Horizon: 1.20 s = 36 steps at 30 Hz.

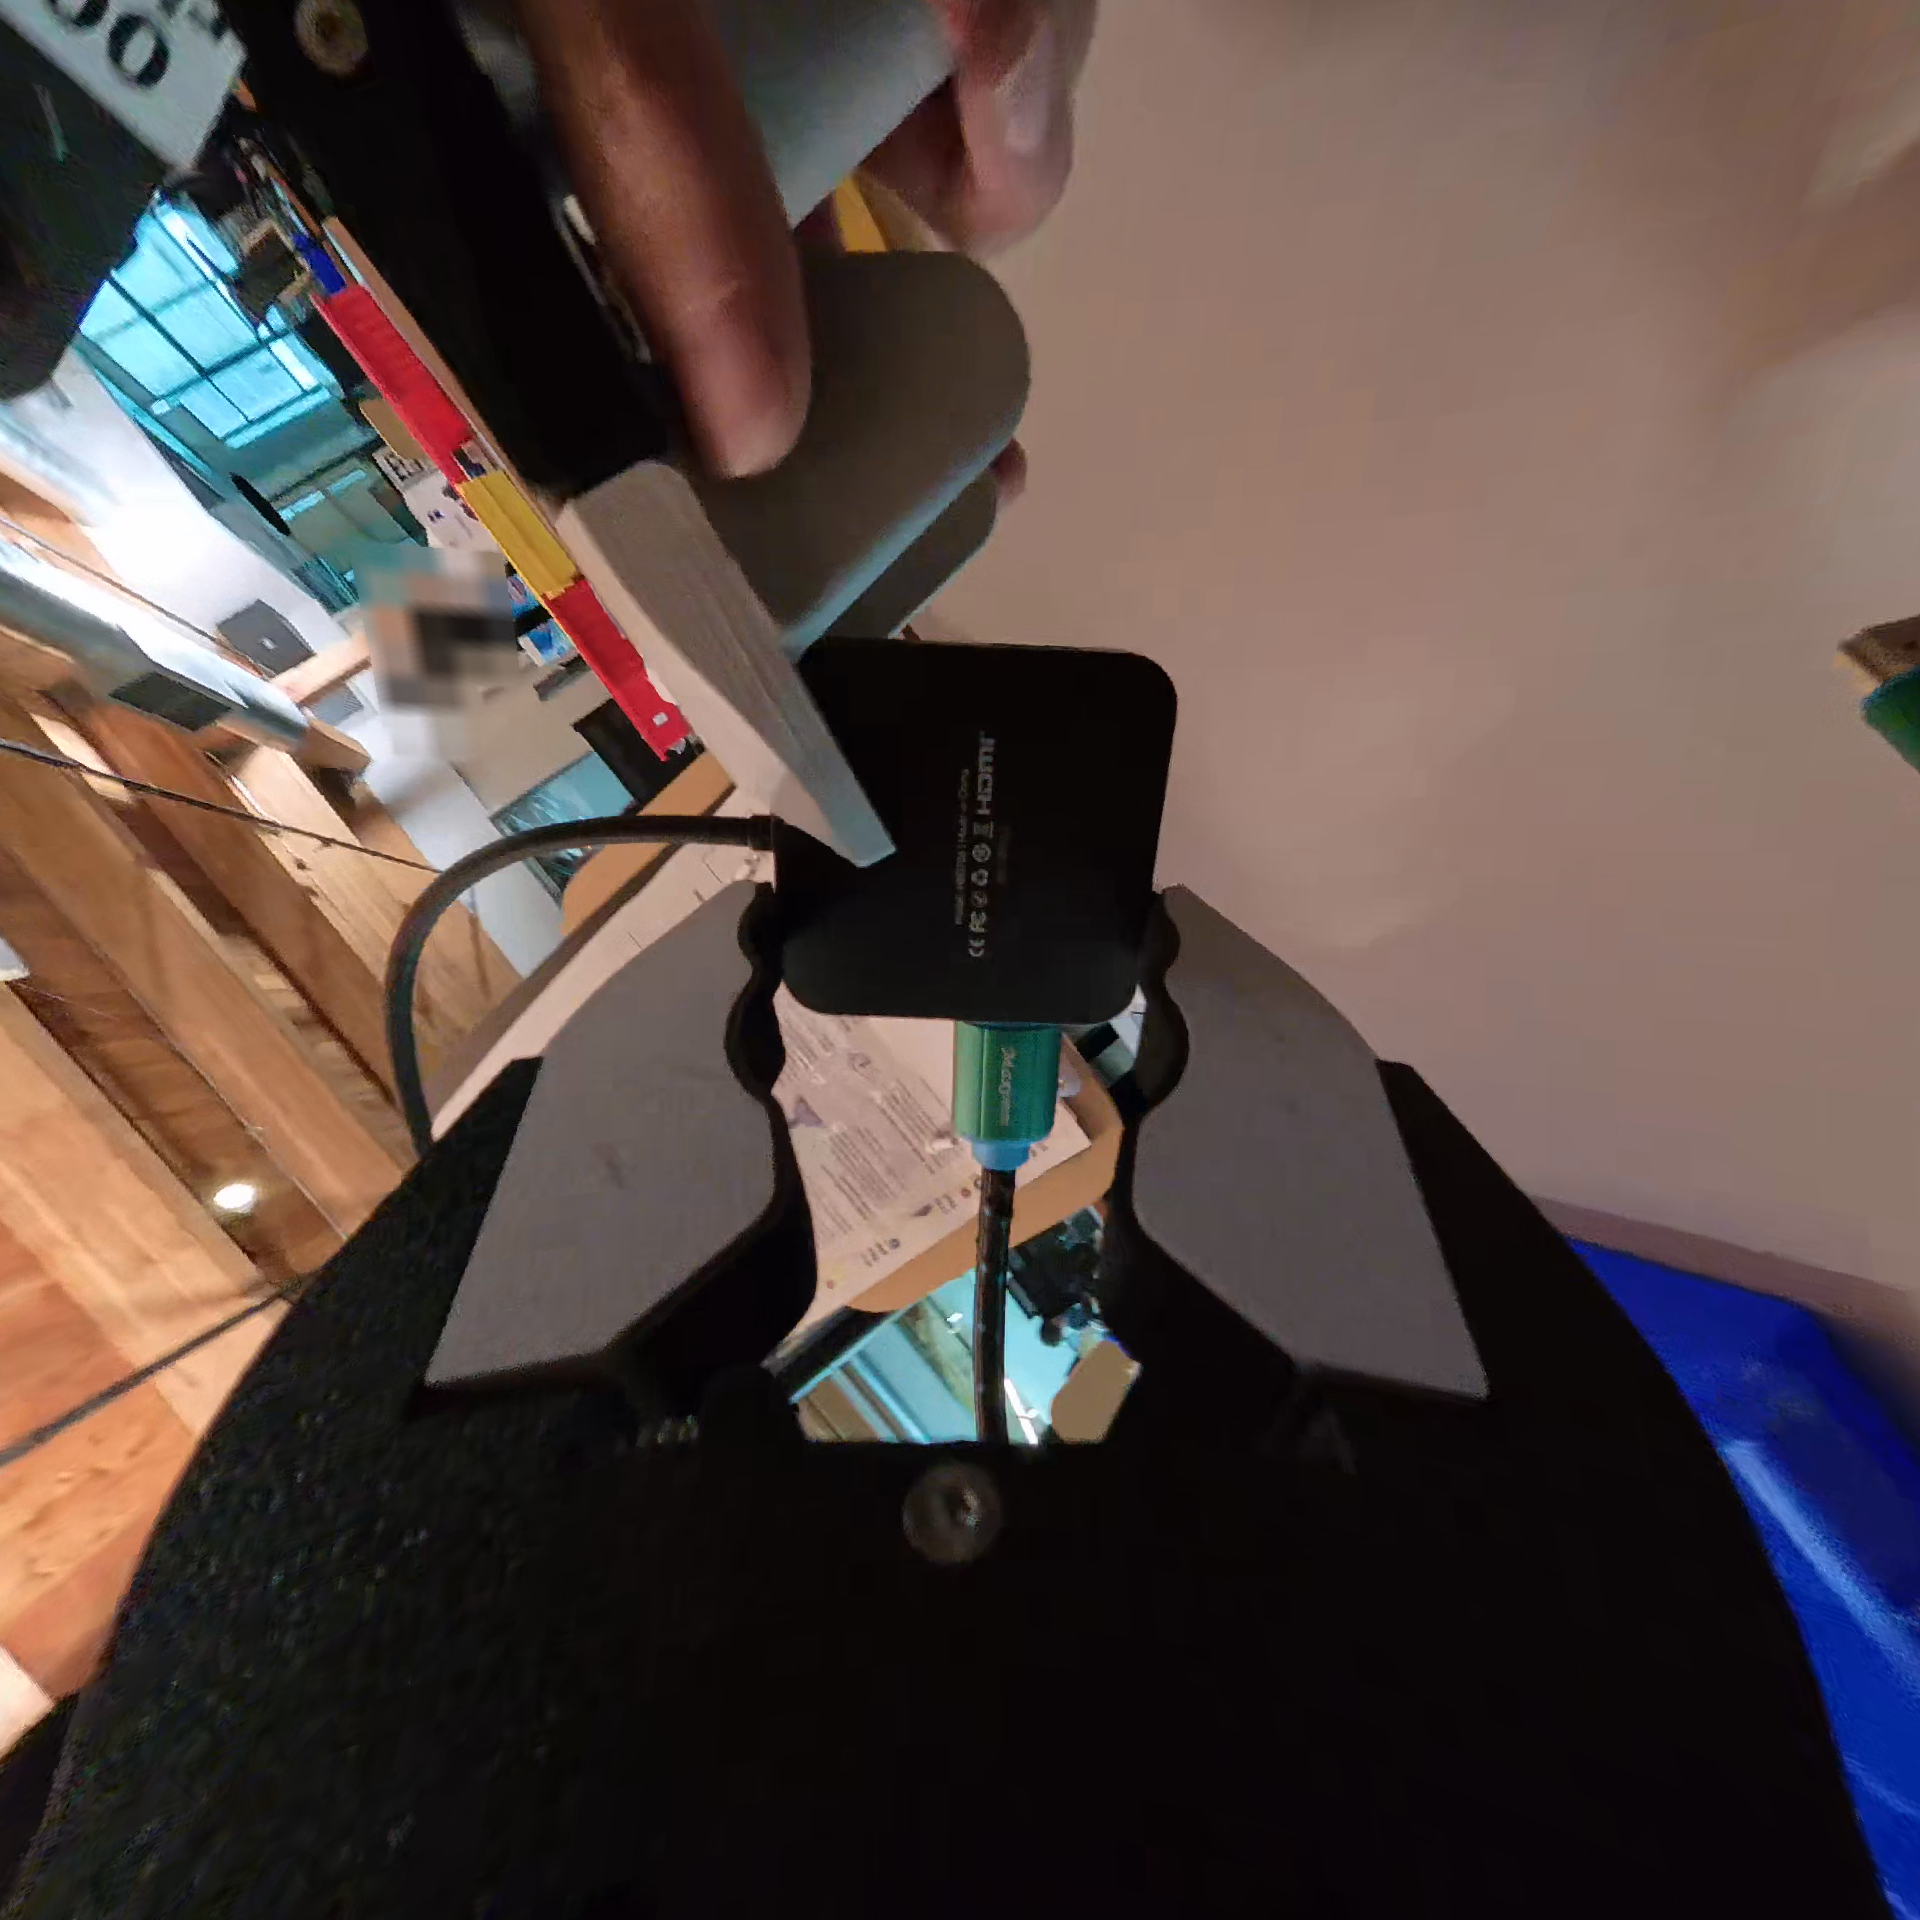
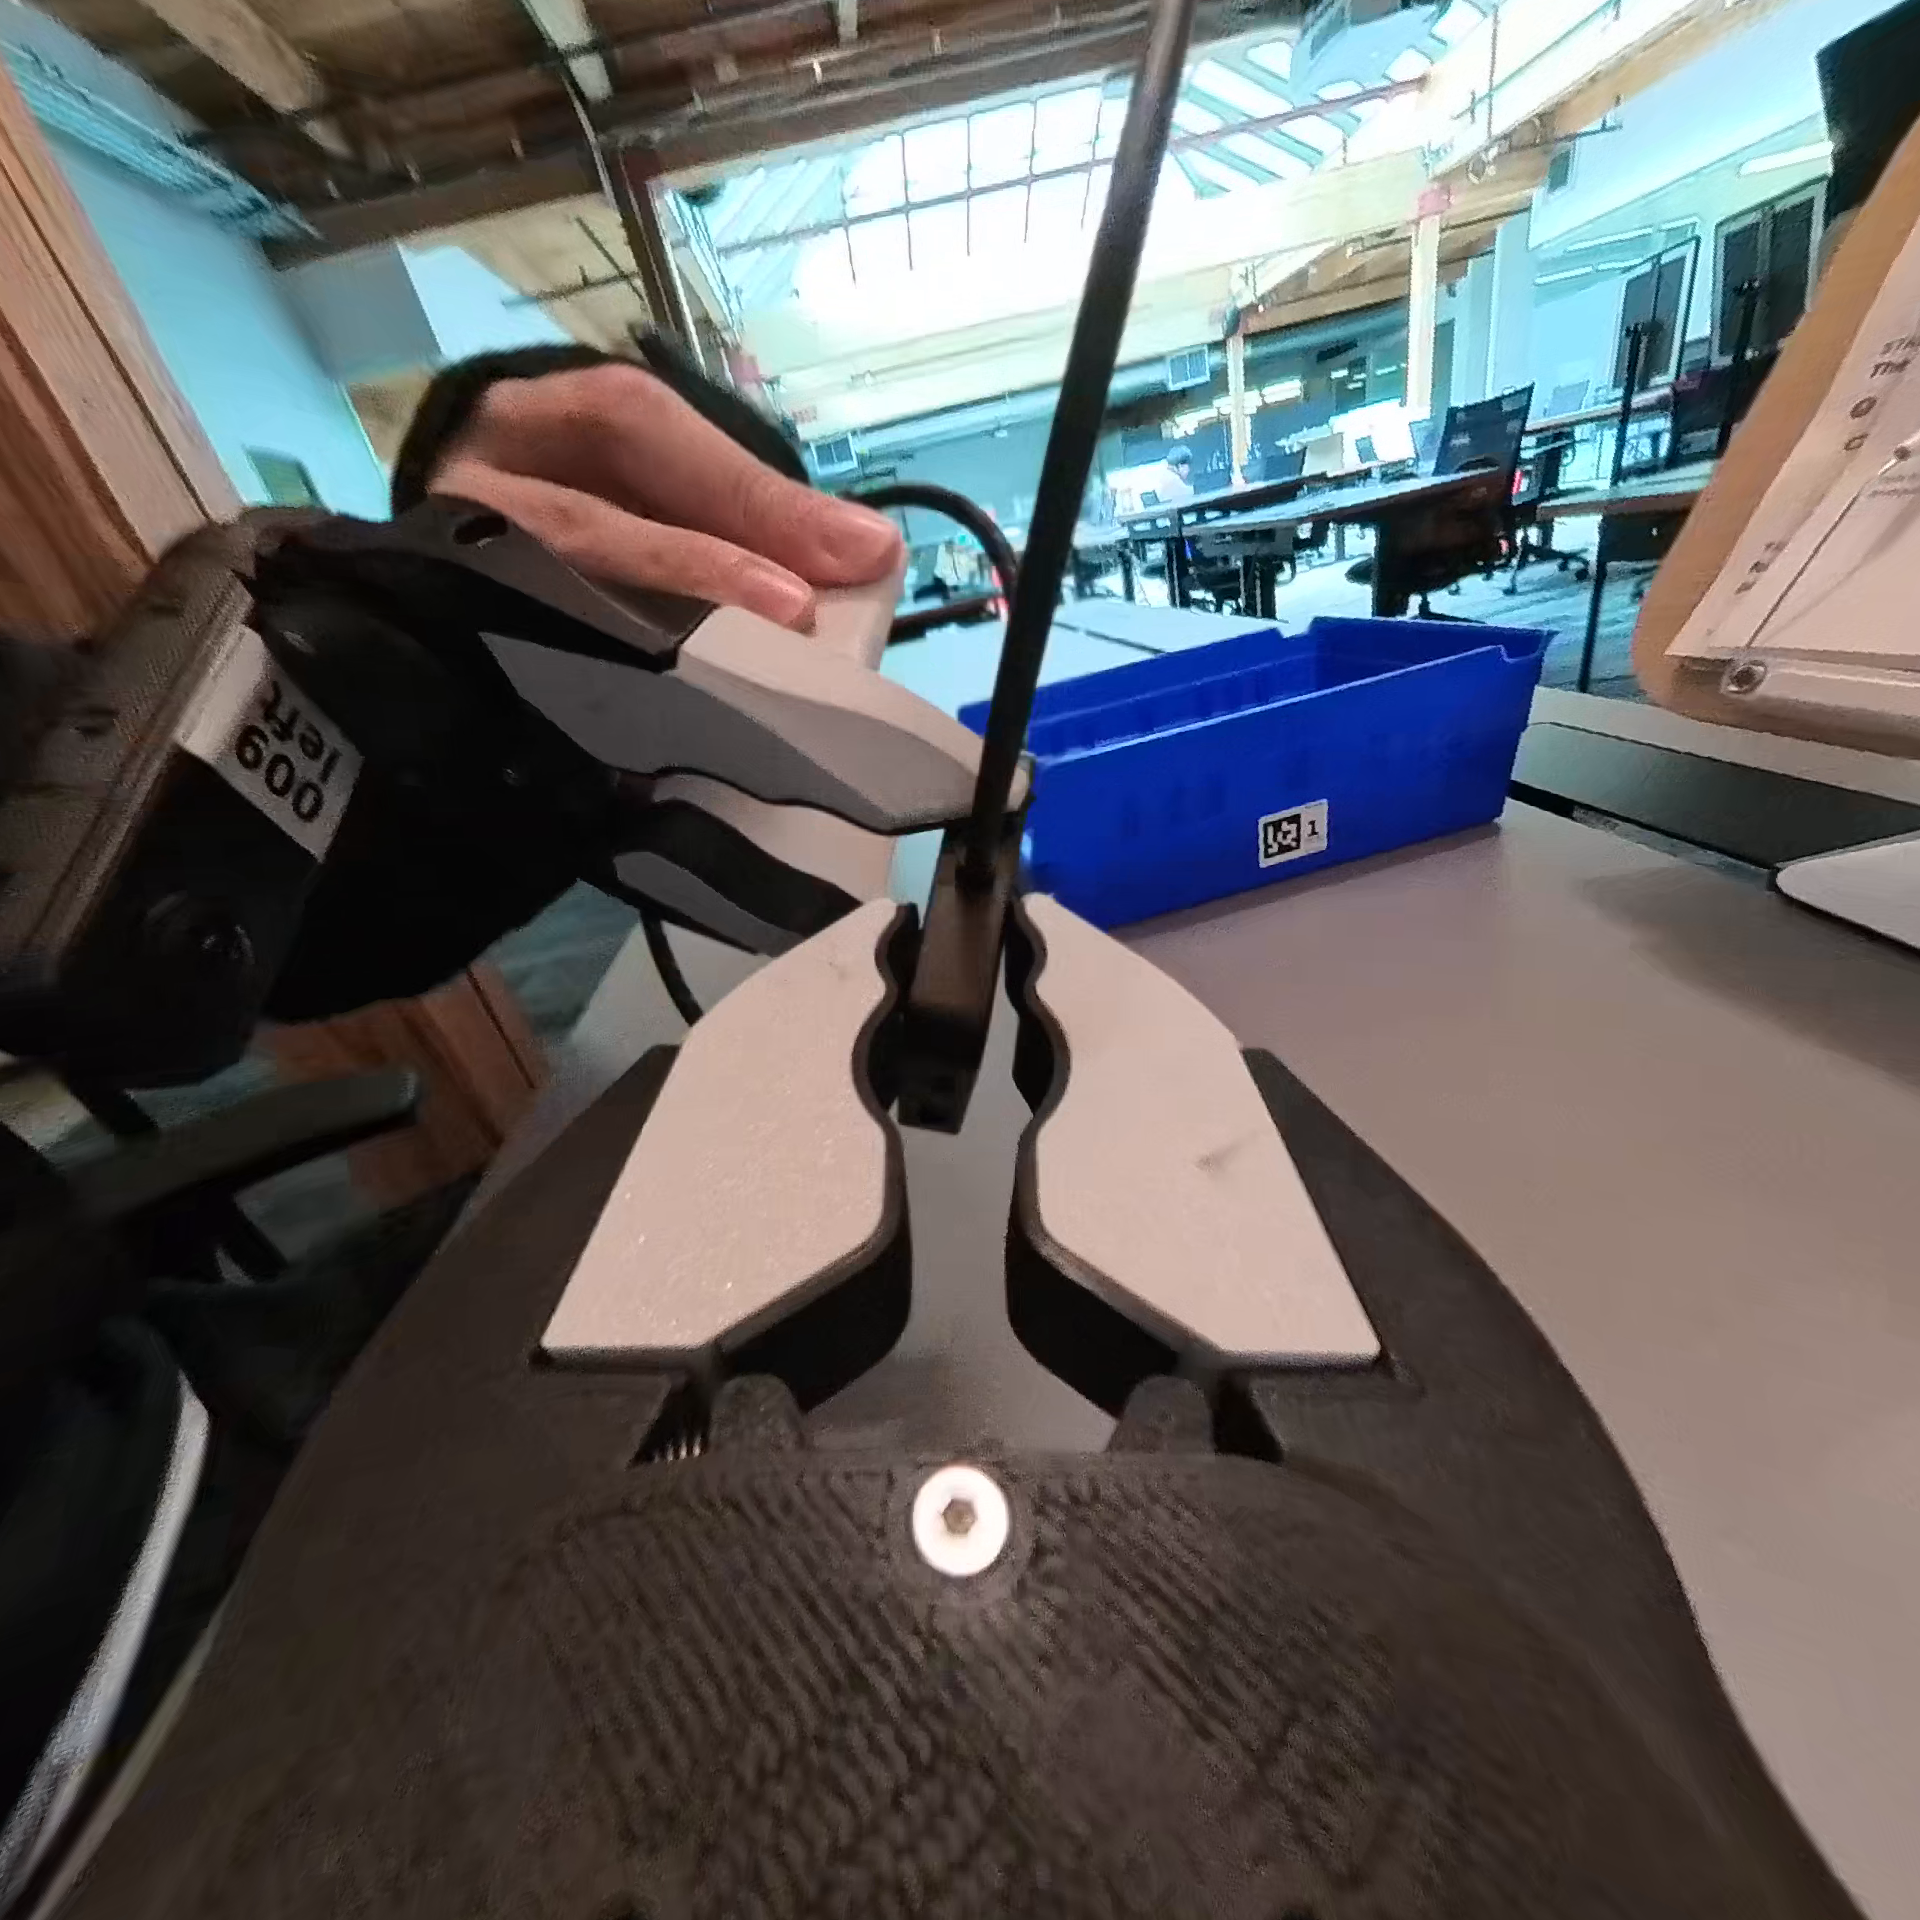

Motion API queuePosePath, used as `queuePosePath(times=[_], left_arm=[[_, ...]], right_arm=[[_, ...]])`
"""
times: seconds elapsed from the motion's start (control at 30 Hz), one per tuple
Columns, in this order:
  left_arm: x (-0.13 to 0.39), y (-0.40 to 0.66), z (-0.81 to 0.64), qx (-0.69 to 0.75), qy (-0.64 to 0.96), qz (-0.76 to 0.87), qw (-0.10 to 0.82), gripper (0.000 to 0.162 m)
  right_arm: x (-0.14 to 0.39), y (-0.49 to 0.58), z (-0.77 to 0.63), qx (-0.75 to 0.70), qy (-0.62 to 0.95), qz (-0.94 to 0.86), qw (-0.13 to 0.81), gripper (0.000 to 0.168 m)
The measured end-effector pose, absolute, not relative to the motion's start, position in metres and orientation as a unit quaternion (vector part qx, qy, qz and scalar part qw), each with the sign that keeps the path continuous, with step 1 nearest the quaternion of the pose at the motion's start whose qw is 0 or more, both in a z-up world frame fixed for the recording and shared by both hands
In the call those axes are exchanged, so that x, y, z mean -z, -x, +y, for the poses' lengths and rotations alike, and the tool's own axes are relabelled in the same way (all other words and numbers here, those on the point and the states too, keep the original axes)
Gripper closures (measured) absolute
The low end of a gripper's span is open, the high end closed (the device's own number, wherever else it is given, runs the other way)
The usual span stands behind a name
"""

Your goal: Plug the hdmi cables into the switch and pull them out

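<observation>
The black HDMI switch is held off the table by both grippers. My left gripper is shut on its two side edges. A green HDMI plug with a dark braided cable sits in the switch's near port. The switch's own black cable leaves its left side. My right gripper is shut on the switch, seen edge-on, with the black cable rising from it. One right finger lies over the switch's corner. The left gripper's fingers reach the switch from the left.
A blue bin stands on the grey table behind the switch; it also shows in the left wrist view. A board with a paper sheet leans at the right. A blurred green object is at the right edge.
</observation>
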<state>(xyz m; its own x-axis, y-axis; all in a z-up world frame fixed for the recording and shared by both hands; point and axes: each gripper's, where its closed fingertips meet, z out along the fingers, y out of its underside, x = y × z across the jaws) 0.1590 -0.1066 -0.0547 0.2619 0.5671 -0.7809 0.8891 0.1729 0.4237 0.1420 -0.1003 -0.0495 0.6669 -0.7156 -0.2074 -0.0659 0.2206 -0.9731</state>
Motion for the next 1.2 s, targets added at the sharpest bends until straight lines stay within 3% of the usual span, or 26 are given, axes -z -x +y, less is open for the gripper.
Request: queuePosePath(times=[0.2, 0.33, 0.37, 0.43, 0.53, 0.63, 0.73, 0.93, 1.03, 1.2], left_arm=[[0.049, -0.156, -0.111, 0.21, -0.622, 0.556, 0.51, 0.097], [-0.022, -0.125, -0.103, 0.415, -0.489, 0.612, 0.462, 0.11], [-0.041, -0.114, -0.099, 0.49, -0.419, 0.639, 0.419, 0.111], [-0.056, -0.092, -0.095, 0.629, -0.25, 0.694, 0.245, 0.117], [-0.026, -0.07, -0.099, 0.699, -0.04, 0.71, -0.074, 0.124], [0.024, -0.096, -0.114, 0.699, 0.137, 0.664, -0.227, 0.124], [0.047, -0.123, -0.129, 0.72, 0.181, 0.616, -0.262, 0.123], [0.048, -0.123, -0.149, 0.757, 0.127, 0.591, -0.248, 0.124], [0.048, -0.129, -0.15, 0.773, 0.113, 0.572, -0.249, 0.145], [0.036, -0.132, -0.149, 0.778, 0.115, 0.531, -0.317, 0.144]], right_arm=[[0.051, -0.15, -0.114, 0.284, 0.586, 0.346, 0.676, 0.154], [0.037, -0.156, -0.14, 0.267, 0.481, 0.397, 0.735, 0.154], [0.032, -0.156, -0.147, 0.254, 0.444, 0.404, 0.758, 0.154], [0.022, -0.155, -0.159, 0.231, 0.38, 0.408, 0.797, 0.154], [0.008, -0.147, -0.173, 0.217, 0.302, 0.401, 0.837, 0.154], [0.002, -0.14, -0.178, 0.217, 0.275, 0.39, 0.852, 0.154], [0.002, -0.139, -0.175, 0.219, 0.267, 0.386, 0.855, 0.153], [0.001, -0.14, -0.165, 0.2, 0.244, 0.373, 0.872, 0.153], [-0.002, -0.138, -0.162, 0.193, 0.26, 0.355, 0.877, 0.153], [-0.003, -0.138, -0.157, 0.191, 0.272, 0.347, 0.877, 0.153]])
